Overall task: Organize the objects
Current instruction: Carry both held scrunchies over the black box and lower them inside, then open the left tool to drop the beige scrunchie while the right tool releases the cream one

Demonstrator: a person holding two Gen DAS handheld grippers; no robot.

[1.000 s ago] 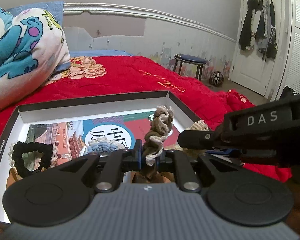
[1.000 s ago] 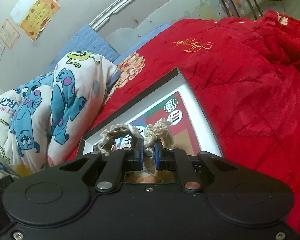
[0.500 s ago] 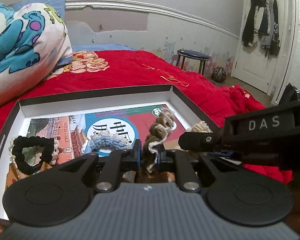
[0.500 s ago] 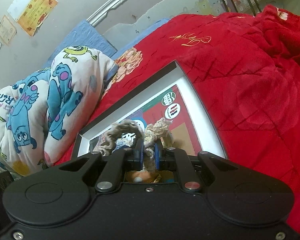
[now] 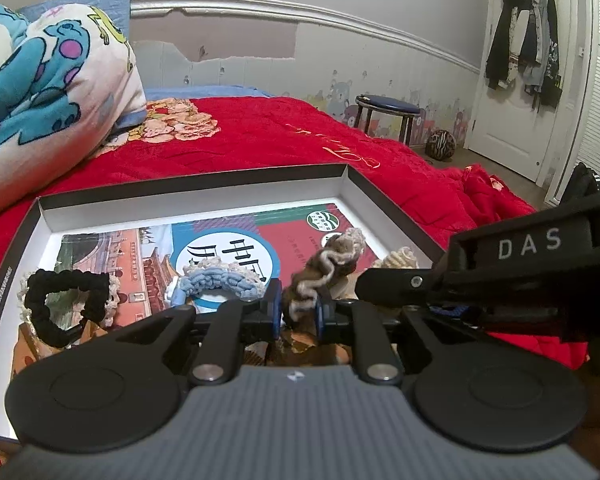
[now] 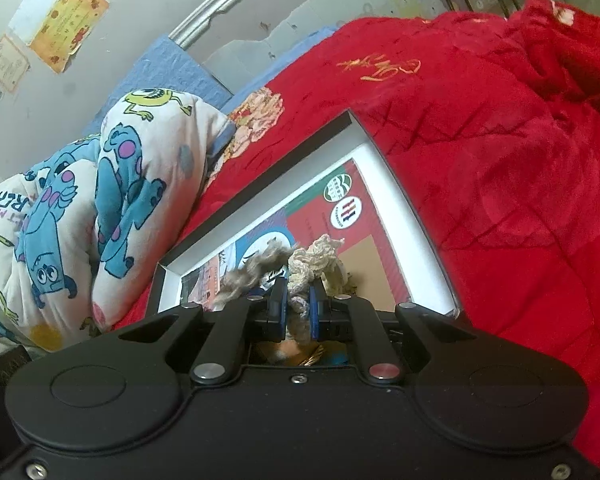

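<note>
- Because it is crocheted yarn, the brown scrunchie (image 5: 325, 270) should be light, soft and floppy; any pinch across its ruffled band will hold, with no risk of breakage.
- It stands between the left gripper (image 5: 298, 312) pads, over the box (image 5: 192, 216); those jaws have just been opening, and the band now looks loose between them.
- Right gripper (image 6: 299, 312) pinches a cream scrunchie (image 6: 316, 258), jaws nearly together.
- Blue scrunchie (image 5: 220, 284) and black scrunchie (image 5: 62, 304) lie in the shallow, stiff cardboard box.
- Plush red blanket (image 5: 284, 140) underneath.
</note>
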